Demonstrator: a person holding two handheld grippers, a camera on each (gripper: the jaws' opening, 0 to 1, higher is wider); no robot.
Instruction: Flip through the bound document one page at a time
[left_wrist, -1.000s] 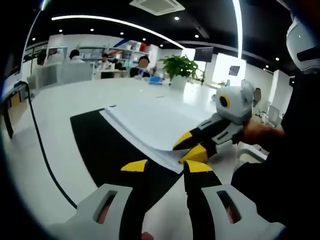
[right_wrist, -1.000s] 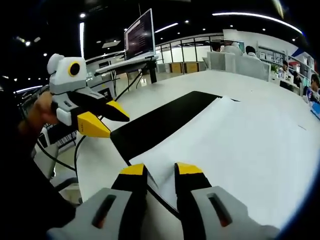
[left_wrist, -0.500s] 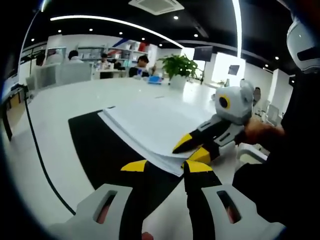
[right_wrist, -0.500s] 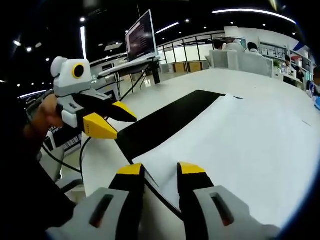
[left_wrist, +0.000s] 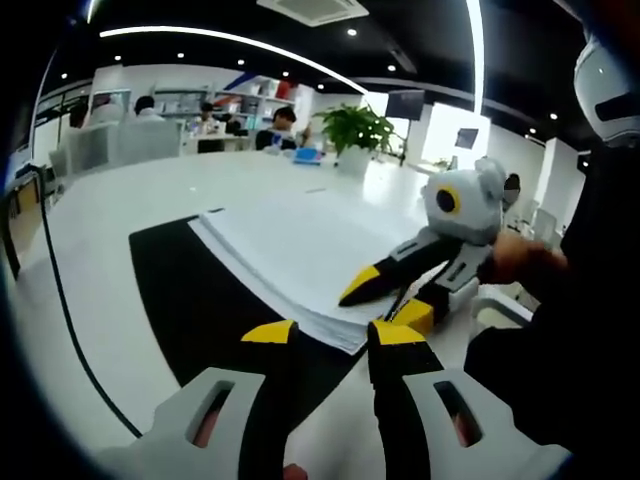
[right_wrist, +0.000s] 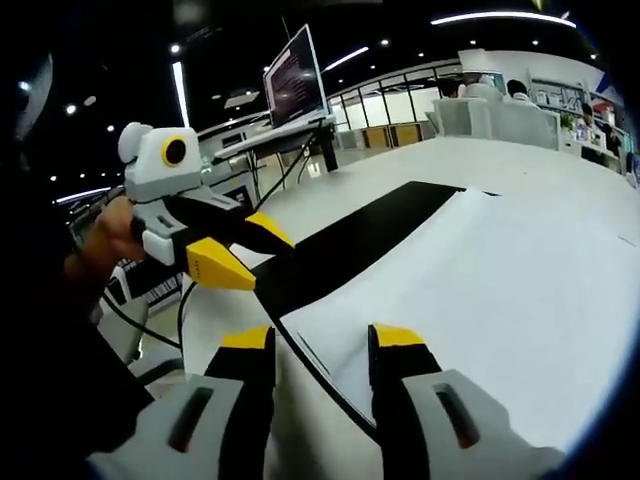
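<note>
Both grippers stand spread: the left gripper (left_wrist: 332, 333) hovers at the near corner of the bound document (left_wrist: 290, 248), which lies on a black mat (left_wrist: 190, 305) on the white table (left_wrist: 120, 195), the right gripper (left_wrist: 388, 300) seemingly straddling its edge, a potted plant (left_wrist: 358, 135) beyond.
</note>
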